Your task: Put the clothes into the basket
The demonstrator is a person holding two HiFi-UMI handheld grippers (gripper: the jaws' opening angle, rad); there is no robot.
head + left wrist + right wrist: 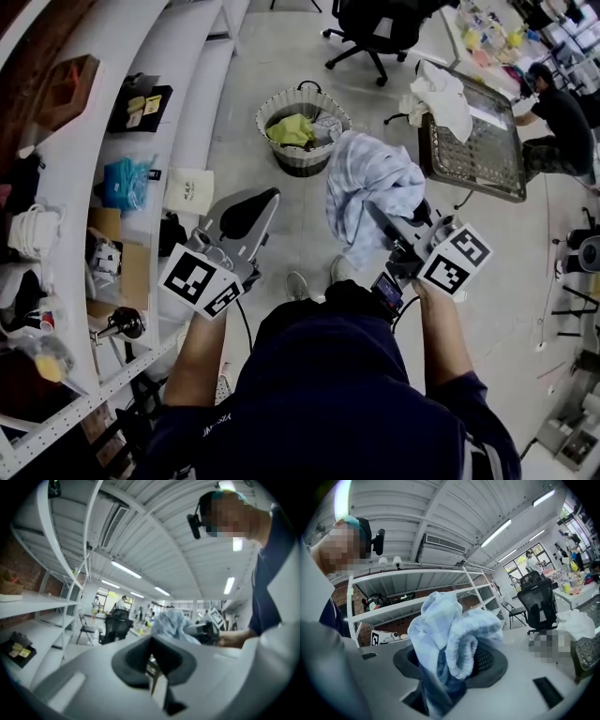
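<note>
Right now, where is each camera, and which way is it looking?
Head view: on the person's head, looking steeply down at the floor, basket, left tool and right tool; arms and torso show.
Left gripper view: on the left tool, looking past its jaws toward the right tool; the person's shoulder shows at right.
Right gripper view: on the right tool, looking along its jaws at the clamped cloth, shelves behind; the person's shoulder shows at left.
Shared: all three show the cloth.

The pale-blue garment (370, 187) is soft cloth, the basket (301, 165) woven, the floor (253, 56) smooth.
</note>
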